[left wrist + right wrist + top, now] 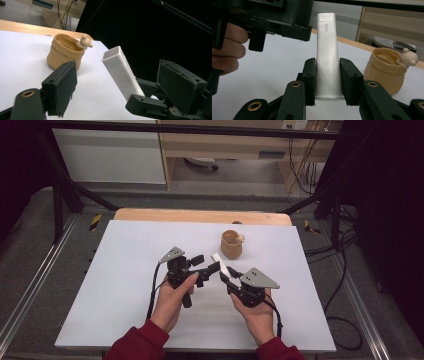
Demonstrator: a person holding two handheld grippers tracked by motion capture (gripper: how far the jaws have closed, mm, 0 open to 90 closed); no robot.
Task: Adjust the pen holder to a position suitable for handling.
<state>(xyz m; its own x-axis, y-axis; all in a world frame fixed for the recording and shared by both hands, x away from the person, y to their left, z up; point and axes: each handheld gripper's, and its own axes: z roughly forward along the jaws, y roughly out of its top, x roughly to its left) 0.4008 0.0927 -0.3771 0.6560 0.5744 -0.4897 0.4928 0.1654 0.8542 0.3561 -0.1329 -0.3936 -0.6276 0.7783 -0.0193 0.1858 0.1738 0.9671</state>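
Two tongs meet over the middle of the white worktop point(125, 285), each held in one of the person's hands. The right tongs point(327, 80) squeeze the bottom end of a white tube point(327, 55), one black pad pressed on each side of it. The tube is long and flat with a square top, and small grey letters sit near that top. It is lifted off the worktop and leans up and away from the right hand point(257, 312), toward the left tongs point(207, 266).

The left tongs are open. In the left gripper view the tube point(120, 71) stands in the wide gap between the two black pads, and neither pad touches it. The left hand point(172, 300) holds its tool just beside the right one.

A tan pot point(231, 245) shaped like a little sack stands on the worktop just behind the tube, nearer the far edge. A small tan bear figure point(408, 58) hangs on its rim. The pot stands upright and nothing touches it.
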